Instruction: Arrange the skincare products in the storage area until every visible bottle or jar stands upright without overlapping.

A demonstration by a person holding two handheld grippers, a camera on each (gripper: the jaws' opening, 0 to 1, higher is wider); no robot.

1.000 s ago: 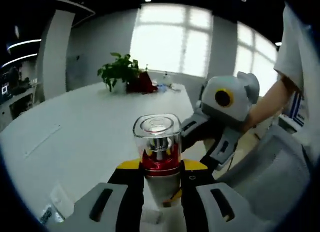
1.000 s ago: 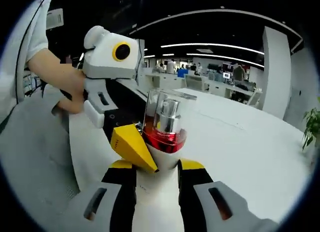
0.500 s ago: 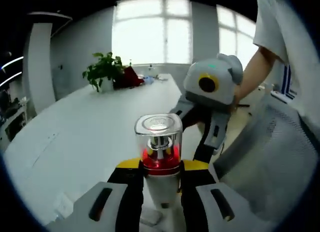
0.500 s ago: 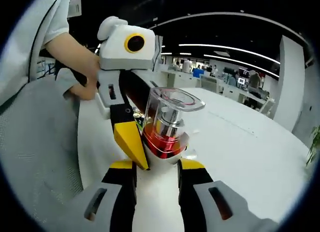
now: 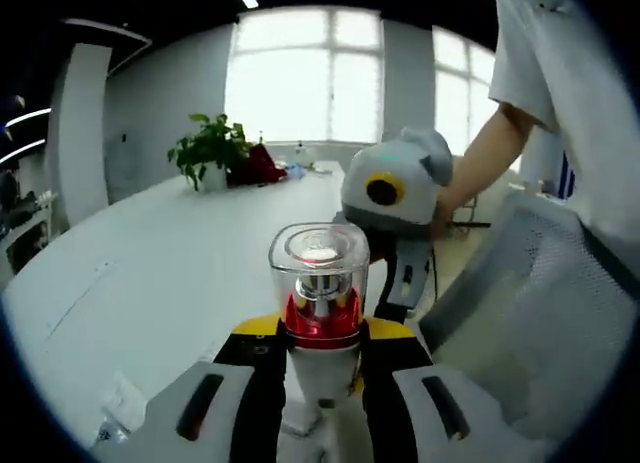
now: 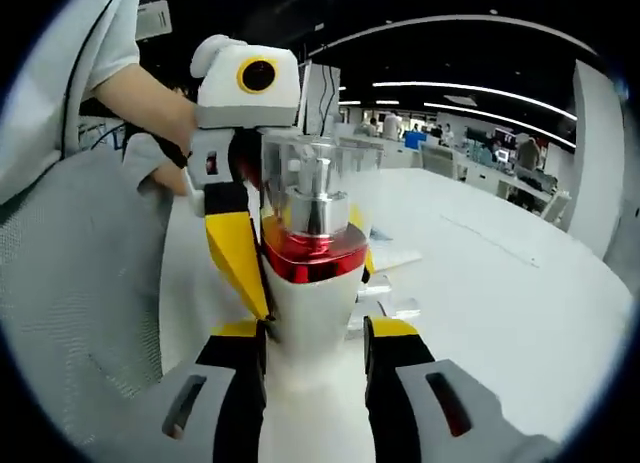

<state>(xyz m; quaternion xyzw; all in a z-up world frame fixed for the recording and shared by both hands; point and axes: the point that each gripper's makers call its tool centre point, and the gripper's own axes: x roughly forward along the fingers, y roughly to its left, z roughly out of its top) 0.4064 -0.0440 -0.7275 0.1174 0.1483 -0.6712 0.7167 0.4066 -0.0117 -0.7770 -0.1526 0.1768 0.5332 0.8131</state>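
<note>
Left gripper view: the pump bottle [image 5: 318,303], white body, red collar, clear square cap, stands upright between both claws above the counter [image 5: 150,273]; your left claw [image 5: 322,358] is clamped on its body, yellow pads against it. Right gripper view: your right claw [image 6: 312,343] grips the same bottle [image 6: 305,283] lower down, the left claw [image 6: 240,253] crossing from the left. Risk, as a judgement: two opposed grips may twist or tip the bottle if your hands diverge; releasing one abruptly could drop it; the clear cap could pop off. Both forearms reach inward; a grey mesh chair back [image 6: 70,313] lies close beside you.
</note>
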